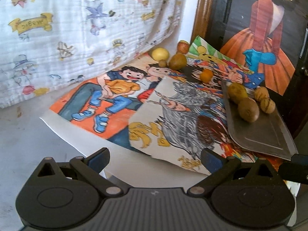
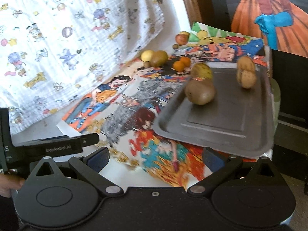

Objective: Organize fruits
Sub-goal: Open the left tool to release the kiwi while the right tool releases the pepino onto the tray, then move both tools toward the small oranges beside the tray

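Observation:
A grey metal tray [image 2: 221, 127] lies on colourful drawings at the right, also the tray [image 1: 259, 132] in the left wrist view. On it sit two kiwis [image 2: 200, 92] [image 1: 248, 109] and two walnuts [image 2: 246, 77] [image 1: 267, 105]. Loose on the paper farther back are a kiwi [image 2: 158, 58] [image 1: 177, 61], a lemon [image 2: 147, 55] [image 1: 160, 54], small oranges [image 2: 178, 65] [image 1: 206, 75] and an apple [image 2: 181, 38] [image 1: 182, 46]. My left gripper [image 1: 155, 158] and my right gripper [image 2: 156, 158] are both open and hold nothing, well short of the fruit.
A white cartoon-print cloth [image 1: 77, 28] hangs at the left and back. A dark cabinet with a painted picture [image 1: 269, 28] stands at the right behind a wooden post [image 1: 202, 9]. The left gripper's body [image 2: 48, 148] and a hand show at the left of the right wrist view.

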